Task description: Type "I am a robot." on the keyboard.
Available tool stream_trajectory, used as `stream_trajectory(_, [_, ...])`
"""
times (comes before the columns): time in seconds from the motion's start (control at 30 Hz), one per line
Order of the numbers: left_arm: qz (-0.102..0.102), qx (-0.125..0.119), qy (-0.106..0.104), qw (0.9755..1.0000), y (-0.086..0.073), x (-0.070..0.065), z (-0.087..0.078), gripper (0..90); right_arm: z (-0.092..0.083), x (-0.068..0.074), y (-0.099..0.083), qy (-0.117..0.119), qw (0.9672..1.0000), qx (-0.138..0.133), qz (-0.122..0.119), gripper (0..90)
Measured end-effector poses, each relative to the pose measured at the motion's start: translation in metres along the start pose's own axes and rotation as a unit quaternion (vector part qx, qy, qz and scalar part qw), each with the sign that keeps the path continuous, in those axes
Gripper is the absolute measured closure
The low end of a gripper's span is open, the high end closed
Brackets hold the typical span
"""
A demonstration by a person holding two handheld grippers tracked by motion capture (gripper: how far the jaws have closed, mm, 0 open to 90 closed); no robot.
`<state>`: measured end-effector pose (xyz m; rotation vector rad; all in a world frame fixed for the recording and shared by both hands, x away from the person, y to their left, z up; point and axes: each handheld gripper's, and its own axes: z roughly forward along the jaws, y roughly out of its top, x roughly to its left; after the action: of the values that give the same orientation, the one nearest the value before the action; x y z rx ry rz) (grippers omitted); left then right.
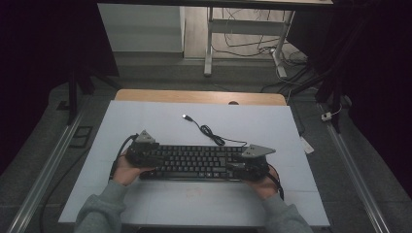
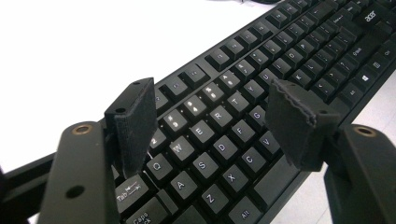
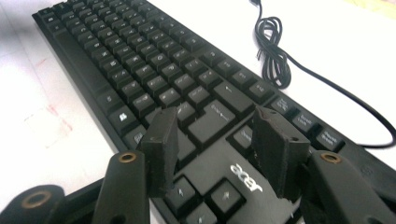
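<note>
The keyboard (image 2: 261, 93) runs off the frame beyond the jaws; both hands cover its ends from above.

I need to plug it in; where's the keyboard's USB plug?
In the high view the USB plug lies on the white mat, beyond the keyboard, near its middle.

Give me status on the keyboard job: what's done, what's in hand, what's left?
Done: the keyboard lies flat on the white board, its cable trailing unplugged behind it. In hand: the left gripper hangs open over the left keys and the right gripper open over the arrow-key end; neither grips. Left: probably closing on both ends and lifting.
</note>
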<state>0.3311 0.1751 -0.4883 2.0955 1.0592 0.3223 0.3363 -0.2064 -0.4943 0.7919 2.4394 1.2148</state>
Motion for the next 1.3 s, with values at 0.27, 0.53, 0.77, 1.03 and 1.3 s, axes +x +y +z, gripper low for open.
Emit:
stream_trajectory(0.27, [0.0,-0.002,0.004,1.0,0.0,0.0,0.0,33.8,-0.001,-0.001,-0.003,0.002,1.0,0.0,-0.003,50.5])
stream_trajectory(0.53, [0.002,-0.014,0.006,0.9999,0.001,-0.001,0.0,44.9,0.002,-0.001,-0.003,0.004,1.0,0.004,-0.008,50.4])
stream_trajectory(0.77, [0.022,-0.017,-0.015,0.9995,0.004,-0.009,0.007,73.0,0.003,-0.001,-0.003,0.004,0.9999,0.009,-0.012,50.4])
stream_trajectory(1.03, [0.04,0.006,-0.027,0.9988,0.006,-0.017,0.022,88.8,0.005,0.0,-0.003,0.007,0.9998,0.012,-0.012,50.4])
stream_trajectory(1.3, [0.051,0.028,-0.016,0.9982,0.007,-0.023,0.039,88.8,0.005,0.0,-0.003,0.007,0.9998,0.014,-0.013,50.3])
